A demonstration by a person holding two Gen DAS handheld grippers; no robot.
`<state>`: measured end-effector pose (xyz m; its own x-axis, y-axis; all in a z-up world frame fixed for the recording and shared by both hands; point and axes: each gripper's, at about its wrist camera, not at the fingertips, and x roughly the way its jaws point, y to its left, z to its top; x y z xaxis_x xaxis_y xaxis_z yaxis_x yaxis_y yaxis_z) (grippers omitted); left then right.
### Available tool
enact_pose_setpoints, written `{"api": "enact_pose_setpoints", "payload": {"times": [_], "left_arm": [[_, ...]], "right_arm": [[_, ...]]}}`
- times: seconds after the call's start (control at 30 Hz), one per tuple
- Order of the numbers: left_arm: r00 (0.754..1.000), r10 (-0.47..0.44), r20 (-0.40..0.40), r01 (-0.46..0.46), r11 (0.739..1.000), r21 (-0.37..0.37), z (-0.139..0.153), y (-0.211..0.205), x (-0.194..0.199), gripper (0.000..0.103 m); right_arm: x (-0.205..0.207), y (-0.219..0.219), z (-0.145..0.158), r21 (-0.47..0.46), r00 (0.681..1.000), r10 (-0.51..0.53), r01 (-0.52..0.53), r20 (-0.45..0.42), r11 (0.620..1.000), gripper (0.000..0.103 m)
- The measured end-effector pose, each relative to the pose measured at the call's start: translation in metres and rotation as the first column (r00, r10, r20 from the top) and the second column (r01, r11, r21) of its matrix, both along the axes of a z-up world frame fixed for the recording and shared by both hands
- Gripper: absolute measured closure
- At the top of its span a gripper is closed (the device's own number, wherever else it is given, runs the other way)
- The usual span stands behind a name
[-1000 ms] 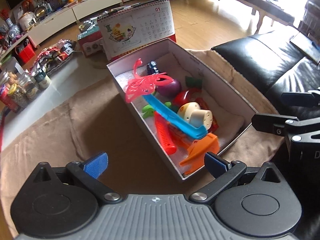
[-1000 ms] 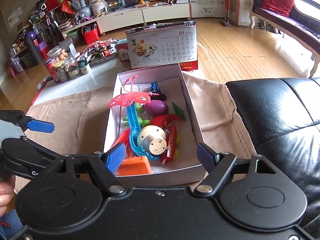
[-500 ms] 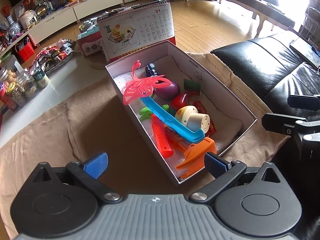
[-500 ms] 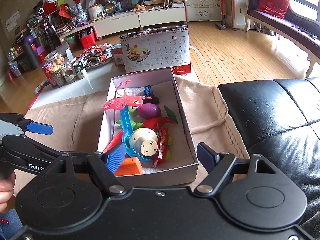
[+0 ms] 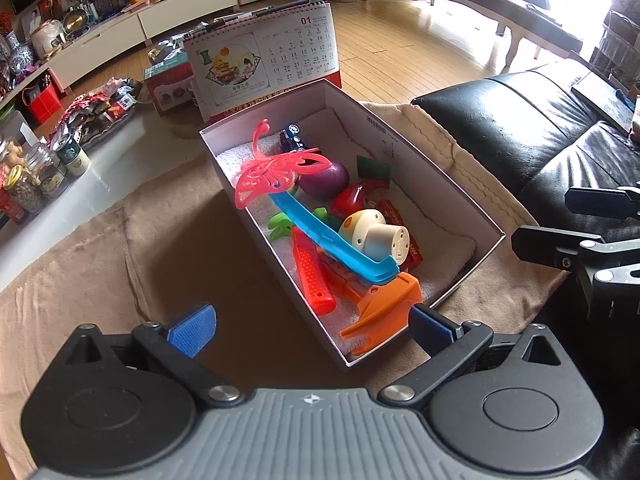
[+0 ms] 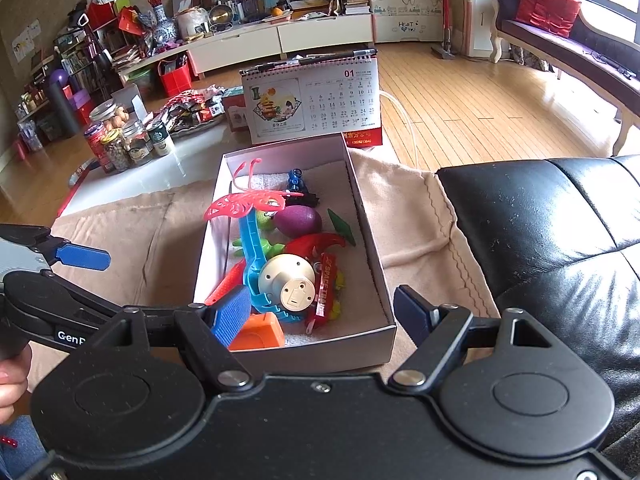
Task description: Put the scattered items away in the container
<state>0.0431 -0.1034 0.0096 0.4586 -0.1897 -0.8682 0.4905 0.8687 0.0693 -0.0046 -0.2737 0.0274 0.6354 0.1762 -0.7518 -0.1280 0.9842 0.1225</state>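
Both grippers are hanging wide and empty over my work: the left gripper (image 5: 312, 330) is hovering above the brown cloth (image 5: 120, 260) beside the near corner of the box (image 5: 460, 204), and the right gripper (image 6: 320, 312) is spreading its blue pads either side of the box's near end without touching it. I am seeing the toys sitting inside the box already. A pink butterfly piece (image 5: 276, 176) is topping a blue handle (image 5: 332, 240) that is running toward 5 o'clock in the left view, and a cream round toy (image 5: 376, 236) is lying against it. A purple egg (image 6: 298, 221) is resting at 12 o'clock from that round toy in the right view, with a red curved toy (image 6: 312, 242) between them. An orange piece (image 5: 384, 308) is filling the near corner, but the right gripper's left pad is covering part of it in the right view. Green bits under the blue handle are too buried for me to name. A small dark toy car (image 5: 292, 140) is sitting at the far end. A desk calendar (image 6: 316, 102) is standing just behind the box at 12 o'clock. Jars (image 6: 128, 140) are crowding the pale table at 10 o'clock, and a black sofa (image 6: 540, 240) is filling 3 o'clock. A person's fingers (image 6: 12, 380) are cut off at the left edge.
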Motion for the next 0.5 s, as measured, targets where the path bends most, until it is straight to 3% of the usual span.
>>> {"api": "enact_pose_setpoints", "payload": {"times": [0.2, 0.33, 0.5], "left_arm": [[0.999, -0.017, 0.041, 0.018, 0.999, -0.038, 0.005, -0.001, -0.006, 0.001], [0.994, -0.009, 0.113, 0.009, 1.0, 0.002, 0.008, -0.005, -0.013, 0.001], [0.995, -0.02, 0.093, 0.019, 1.0, 0.008, 0.004, -0.007, -0.014, 0.001]], "right_arm": [[0.0, 0.0, 0.0, -0.001, 1.0, 0.001, -0.001, 0.002, 1.0, 0.027], [0.0, -0.001, 0.001, -0.001, 1.0, 0.001, -0.001, 0.006, 1.0, 0.027], [0.0, -0.001, 0.003, -0.002, 1.0, 0.0, 0.0, 0.012, 1.0, 0.027]]}}
